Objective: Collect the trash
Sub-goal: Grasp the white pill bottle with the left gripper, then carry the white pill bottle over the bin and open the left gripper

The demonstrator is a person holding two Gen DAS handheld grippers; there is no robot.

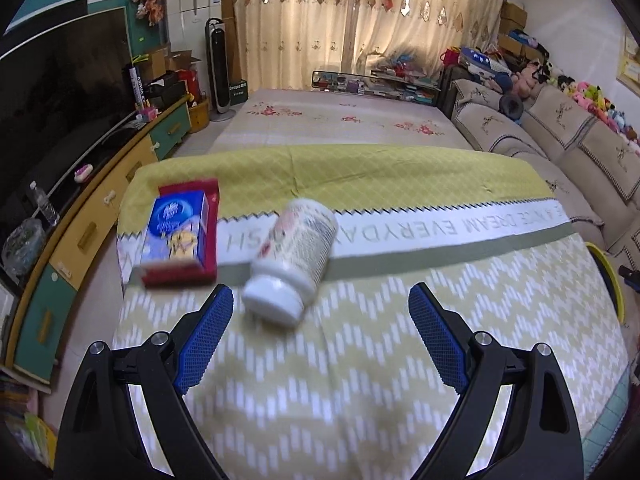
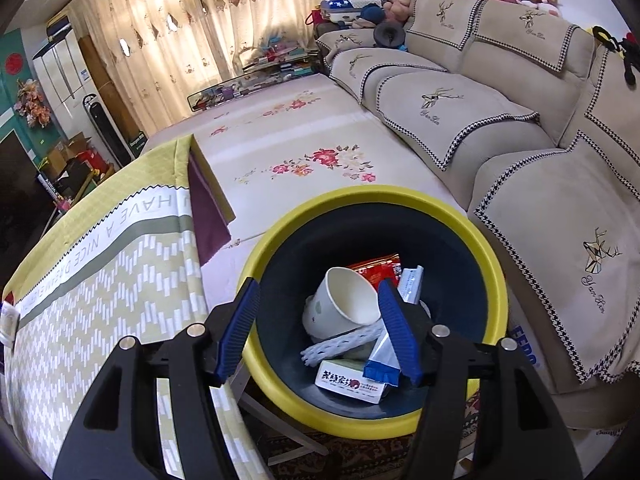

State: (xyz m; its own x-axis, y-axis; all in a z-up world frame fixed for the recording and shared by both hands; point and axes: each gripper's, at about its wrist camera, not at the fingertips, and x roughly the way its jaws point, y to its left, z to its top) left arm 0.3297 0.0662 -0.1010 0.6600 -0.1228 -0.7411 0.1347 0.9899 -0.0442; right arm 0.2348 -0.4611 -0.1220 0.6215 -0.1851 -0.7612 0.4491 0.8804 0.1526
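A white plastic bottle (image 1: pixel 292 256) lies on its side on the yellow-green tablecloth (image 1: pixel 360 360), cap toward me. To its left a blue box (image 1: pixel 176 232) rests on a red box (image 1: pixel 208 240). My left gripper (image 1: pixel 320 296) hovers wide open just short of the bottle, its left fingertip beside the cap. My right gripper (image 2: pixel 318 286) hangs over the yellow-rimmed bin (image 2: pixel 496 280), jaws partly apart with nothing pressed between the pads. Inside the bin lie a paper cup (image 2: pixel 344 296), a red wrapper (image 2: pixel 376 268), a white foam net (image 2: pixel 340 346), a white box (image 2: pixel 352 384) and a blue-and-white packet (image 2: pixel 384 360).
The bin's rim (image 1: pixel 608 276) shows at the table's right edge. A flowered mattress (image 2: pixel 304 148) lies beyond the table and a beige sofa (image 2: pixel 540 160) runs along the right. A TV cabinet (image 1: pixel 92 224) lines the left side. A table leg (image 2: pixel 276 420) stands beside the bin.
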